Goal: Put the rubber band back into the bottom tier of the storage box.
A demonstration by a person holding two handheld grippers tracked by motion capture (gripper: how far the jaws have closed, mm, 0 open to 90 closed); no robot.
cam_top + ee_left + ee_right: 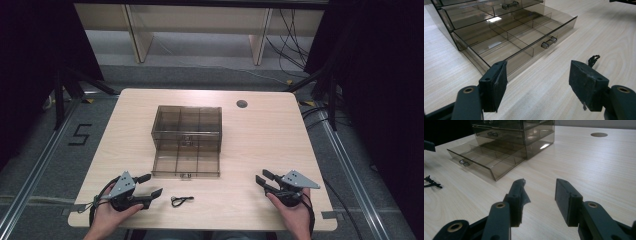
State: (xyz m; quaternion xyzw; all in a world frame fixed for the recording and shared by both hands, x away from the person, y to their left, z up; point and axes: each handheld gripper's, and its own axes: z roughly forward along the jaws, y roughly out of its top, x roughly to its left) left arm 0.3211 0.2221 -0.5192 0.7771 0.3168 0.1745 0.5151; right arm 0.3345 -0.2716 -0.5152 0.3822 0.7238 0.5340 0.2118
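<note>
Small black cord (182,200) lengthwise left-to-right on table (260,145), between wide-open, empty left gripper (152,186) and right gripper (261,177).

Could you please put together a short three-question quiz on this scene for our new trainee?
1. True or false: the bottom drawer of the smoky plastic organizer is pulled out.
2. What lies on the table nearest the left gripper?
3. The right gripper is: A) open and empty, B) shut on a pen.

Key: 1 true. 2 a small black tie. 3 A.
</note>
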